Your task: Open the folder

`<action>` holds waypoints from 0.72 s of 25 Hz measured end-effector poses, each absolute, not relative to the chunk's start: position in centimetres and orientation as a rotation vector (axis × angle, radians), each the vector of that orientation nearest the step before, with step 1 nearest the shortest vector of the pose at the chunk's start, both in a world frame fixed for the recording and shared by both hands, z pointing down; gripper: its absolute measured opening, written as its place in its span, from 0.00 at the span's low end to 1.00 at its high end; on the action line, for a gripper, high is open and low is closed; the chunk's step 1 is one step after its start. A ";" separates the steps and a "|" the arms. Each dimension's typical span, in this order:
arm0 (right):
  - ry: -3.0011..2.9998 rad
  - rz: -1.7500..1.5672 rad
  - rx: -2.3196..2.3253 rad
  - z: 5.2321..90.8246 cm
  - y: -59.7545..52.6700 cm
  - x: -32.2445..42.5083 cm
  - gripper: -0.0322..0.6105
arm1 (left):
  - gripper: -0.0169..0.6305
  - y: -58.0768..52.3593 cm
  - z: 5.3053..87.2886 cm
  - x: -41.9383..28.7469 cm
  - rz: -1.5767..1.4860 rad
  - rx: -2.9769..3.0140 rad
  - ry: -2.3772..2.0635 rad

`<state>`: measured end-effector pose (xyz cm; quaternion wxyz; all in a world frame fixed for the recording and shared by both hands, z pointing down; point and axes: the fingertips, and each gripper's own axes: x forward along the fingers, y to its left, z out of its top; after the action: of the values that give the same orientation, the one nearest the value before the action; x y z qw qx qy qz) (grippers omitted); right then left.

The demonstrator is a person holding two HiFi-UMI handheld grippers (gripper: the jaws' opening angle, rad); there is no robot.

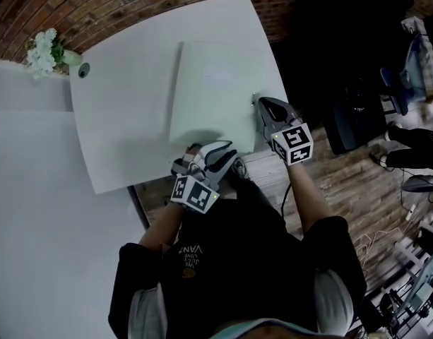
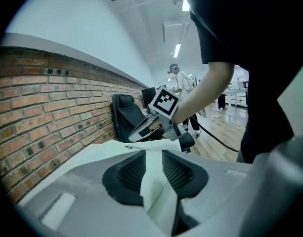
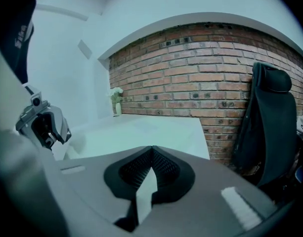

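A pale, closed folder (image 1: pixel 216 94) lies flat on the white table (image 1: pixel 117 133). My left gripper (image 1: pixel 202 149) is at the folder's near edge. In the left gripper view, its jaws (image 2: pixel 153 169) stand apart, with the pale sheet (image 2: pixel 124 149) showing in the gap and neither pad pressing on it. My right gripper (image 1: pixel 257 103) is at the folder's right edge. In the right gripper view, its pads (image 3: pixel 152 154) meet at the tips with a pale sliver of the folder's edge pinched between them. Each gripper shows in the other's view: the right (image 2: pixel 158 132), the left (image 3: pixel 45 125).
A small vase of white flowers (image 1: pixel 45 54) and a small round object (image 1: pixel 83 69) sit at the table's far left corner. A brick wall (image 3: pixel 200 73) runs behind the table. A black office chair (image 3: pixel 270 122) stands to the right on the wooden floor (image 1: pixel 343 182).
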<state>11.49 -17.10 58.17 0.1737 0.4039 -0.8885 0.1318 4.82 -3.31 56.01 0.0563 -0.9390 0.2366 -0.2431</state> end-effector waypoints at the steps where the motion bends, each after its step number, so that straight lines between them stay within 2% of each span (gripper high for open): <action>1: -2.517 0.374 1.139 58.3 -17.1 11.5 0.05 | 0.17 -3.1 56.3 5.1 -0.755 -2.838 0.699; 11: -2.506 0.382 1.097 59.5 -17.4 11.6 0.05 | 0.36 -2.3 59.5 6.5 -0.995 -2.663 0.550; 18: -2.495 0.397 1.075 60.3 -17.5 11.4 0.05 | 0.40 -2.4 60.7 7.2 -1.106 -2.532 0.482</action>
<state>11.42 -17.49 60.27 0.1969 0.3838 -0.8909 0.1418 7.15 -2.44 60.70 0.1676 -0.8900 0.1693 -0.3888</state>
